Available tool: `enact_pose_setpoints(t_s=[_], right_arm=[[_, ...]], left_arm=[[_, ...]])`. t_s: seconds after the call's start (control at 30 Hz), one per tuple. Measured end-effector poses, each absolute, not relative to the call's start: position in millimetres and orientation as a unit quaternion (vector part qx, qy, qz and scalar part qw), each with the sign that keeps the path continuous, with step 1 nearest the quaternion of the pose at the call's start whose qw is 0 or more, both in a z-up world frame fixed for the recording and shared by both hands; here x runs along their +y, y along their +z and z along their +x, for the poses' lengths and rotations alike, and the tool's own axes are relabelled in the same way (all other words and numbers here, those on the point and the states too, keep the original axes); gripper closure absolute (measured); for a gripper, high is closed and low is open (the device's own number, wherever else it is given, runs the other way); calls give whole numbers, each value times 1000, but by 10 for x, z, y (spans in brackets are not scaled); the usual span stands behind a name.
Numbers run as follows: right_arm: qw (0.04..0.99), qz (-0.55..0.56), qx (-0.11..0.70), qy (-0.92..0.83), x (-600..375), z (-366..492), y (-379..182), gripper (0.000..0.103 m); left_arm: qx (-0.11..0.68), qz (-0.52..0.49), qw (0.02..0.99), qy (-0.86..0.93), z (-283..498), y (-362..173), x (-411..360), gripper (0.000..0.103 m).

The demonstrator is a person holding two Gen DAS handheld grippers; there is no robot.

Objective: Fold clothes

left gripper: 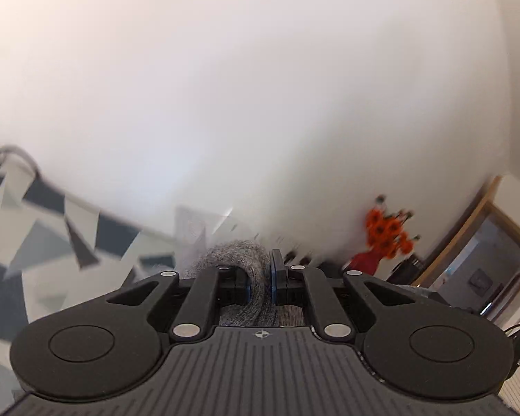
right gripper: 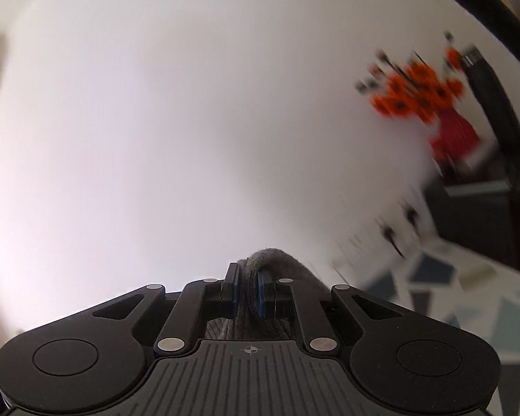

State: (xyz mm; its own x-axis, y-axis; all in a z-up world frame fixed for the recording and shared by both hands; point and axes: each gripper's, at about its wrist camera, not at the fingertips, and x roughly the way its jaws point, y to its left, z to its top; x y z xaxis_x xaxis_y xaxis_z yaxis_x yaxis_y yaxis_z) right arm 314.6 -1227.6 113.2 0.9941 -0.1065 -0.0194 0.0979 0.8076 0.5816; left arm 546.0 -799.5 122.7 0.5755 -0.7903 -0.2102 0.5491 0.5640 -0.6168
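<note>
Closest to each camera is the black body of the handheld tongs, ribbed on top, with two round pivots and linked arms that run forward to blue-faced pads.

The left gripper (left gripper: 260, 282) has its jaws drawn together on a bunched fold of the grey knitted garment (left gripper: 234, 254); the cloth loops up over the left pad and drops between the two pads toward the camera. The right gripper (right gripper: 248, 294) is likewise clamped on the same kind of grey knit (right gripper: 277, 260), a rolled edge of it humping above the pads and trailing off to the right and down under the tool. In both views the fabric is pinched tight, with no gap showing between pad and cloth.

Beyond the left tool, low and to the left, lies a surface covered in a geometric pattern of navy, grey and white triangles (left gripper: 45, 239); the right view shows a corner of that pattern (right gripper: 468, 298) at lower right.

Farther back, much blurred, stands a red vase with orange flowers (left gripper: 384, 239), seen also from the right tool (right gripper: 430, 104). Behind everything is a plain white wall (left gripper: 260, 86), and at the far right of the left view a wood-framed doorway (left gripper: 482, 260).
</note>
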Motion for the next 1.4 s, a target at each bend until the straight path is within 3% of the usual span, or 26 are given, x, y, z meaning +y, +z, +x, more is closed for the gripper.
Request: enact_pose_setpoints(t_s=[0.13, 0.27, 0.47, 0.57, 0.67, 0.83, 0.93, 1.03, 1.27, 1.4], right_arm=[[957, 282, -73, -3, -12142, 2819, 1666, 94], [958, 272, -90, 32, -12135, 2708, 1968, 94], [948, 318, 24, 14, -12372, 3494, 1665, 94], [941, 325, 90, -11, -12412, 4099, 1443, 94], [948, 301, 99, -26, -12439, 4550, 1522, 95], [959, 284, -15, 5, -12483, 4613, 2134, 95], [961, 272, -49, 20, -12510, 4595, 2330, 95], [962, 271, 24, 7, -12581, 4710, 1901, 94], [920, 279, 273, -29, -12592, 4965, 160, 95], [889, 235, 391, -30, -12219, 4894, -713, 95]], left_arm=[[178, -257, 848, -428, 5124, 1736, -7759, 93], [204, -245, 853, -414, 5093, 1983, -7711, 93], [370, -293, 811, -347, 5762, 1296, -7962, 93], [397, -279, 822, -299, 6133, 1008, -8232, 93], [360, -260, 853, -275, 6419, 1141, -8317, 94], [193, -256, 900, -296, 6478, 2053, -8295, 93], [176, -216, 913, -298, 6329, 2202, -8319, 93], [236, -185, 907, -294, 6328, 1766, -8412, 93], [480, -69, 849, -209, 6266, -397, -8702, 93], [562, -38, 809, -170, 5924, -1174, -8522, 93]])
